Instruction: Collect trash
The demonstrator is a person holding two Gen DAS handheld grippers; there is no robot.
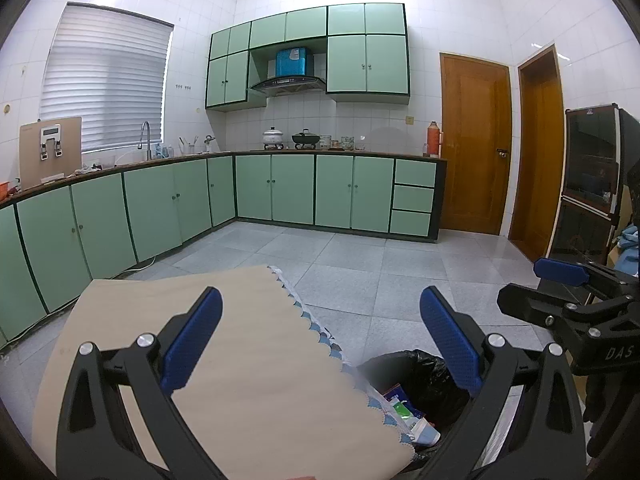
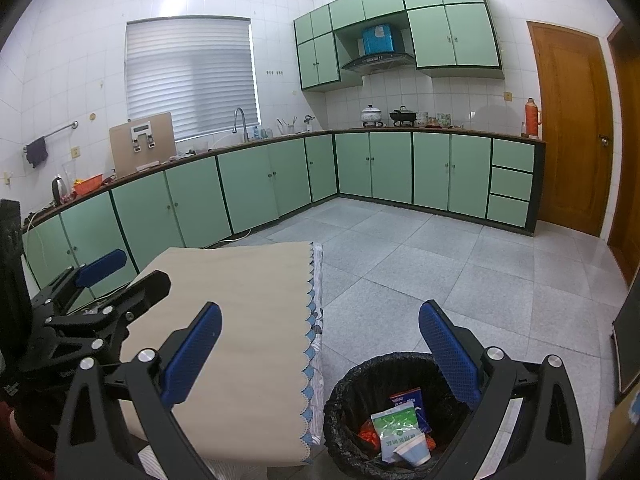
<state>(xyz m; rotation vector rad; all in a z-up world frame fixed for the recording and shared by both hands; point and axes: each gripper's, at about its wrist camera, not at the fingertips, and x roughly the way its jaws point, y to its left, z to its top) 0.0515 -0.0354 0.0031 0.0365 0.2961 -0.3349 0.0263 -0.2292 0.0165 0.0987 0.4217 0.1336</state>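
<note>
A bin with a black liner [image 2: 352, 384] stands on the floor beside the table; it also shows in the left wrist view [image 1: 424, 372]. Inside lie a green-white packet [image 2: 394, 424], a red-blue wrapper [image 2: 412, 396], a paper cup [image 2: 414, 454] and orange scraps [image 2: 366, 436]. My left gripper [image 1: 320, 332] is open and empty over the table's right edge; it also shows in the right wrist view [image 2: 116, 276]. My right gripper [image 2: 320, 344] is open and empty above the bin; it also shows in the left wrist view [image 1: 532, 284].
A table with a beige cloth [image 2: 248, 320] with a scalloped blue edge is at the lower left. Green cabinets [image 1: 280, 188] line the far walls. Wooden doors [image 1: 474, 144] are at right. A dark cabinet [image 1: 592, 184] stands at far right. Grey tiled floor [image 2: 460, 272] lies ahead.
</note>
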